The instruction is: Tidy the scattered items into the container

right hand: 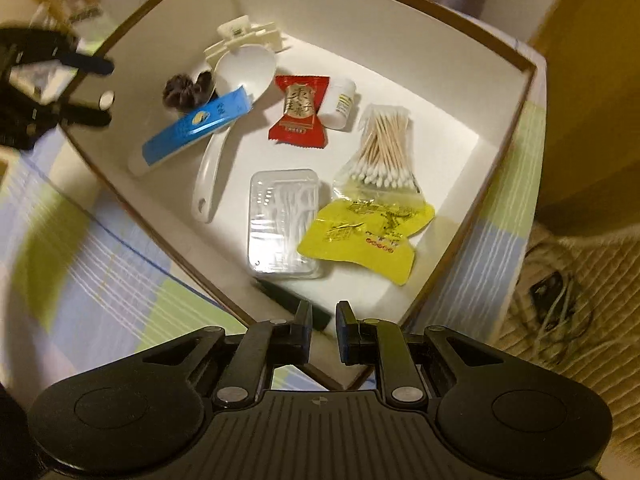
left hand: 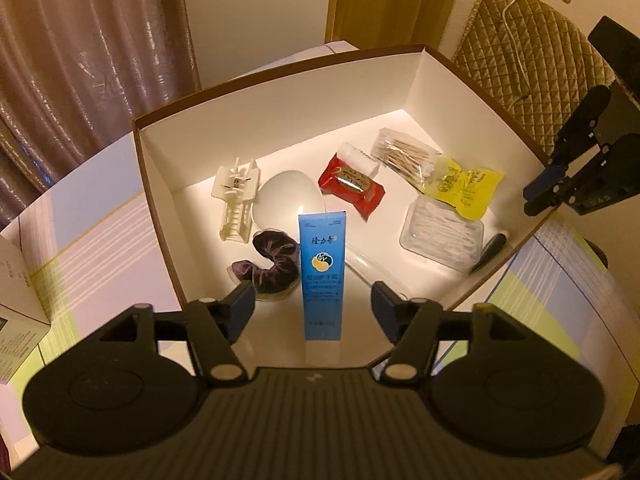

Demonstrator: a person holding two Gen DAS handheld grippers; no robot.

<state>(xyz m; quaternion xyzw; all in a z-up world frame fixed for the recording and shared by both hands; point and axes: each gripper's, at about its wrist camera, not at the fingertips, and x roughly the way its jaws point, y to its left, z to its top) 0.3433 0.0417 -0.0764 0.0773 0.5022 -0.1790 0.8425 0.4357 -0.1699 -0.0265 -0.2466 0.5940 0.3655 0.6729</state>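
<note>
Hovering over white brown-rimmed cardboard box [left hand: 280,92], left gripper [left hand: 314,312] spread wide, blue hand-cream tube [left hand: 322,276] released inside; straight withdrawal advised. Right gripper [right hand: 324,334] narrow, empty.

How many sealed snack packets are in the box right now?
2. The red packet lies mid-box beside a small white bottle; the yellow packet lies by the cotton swabs. Others may be hidden underneath.

Table [left hand: 100,216] covered with a pastel checked cloth [right hand: 100,280]. Ahead of the left claw [left hand: 312,310], an open brown-rimmed box [left hand: 280,92] rests on it; a carton [left hand: 20,304] lies far left.
</note>
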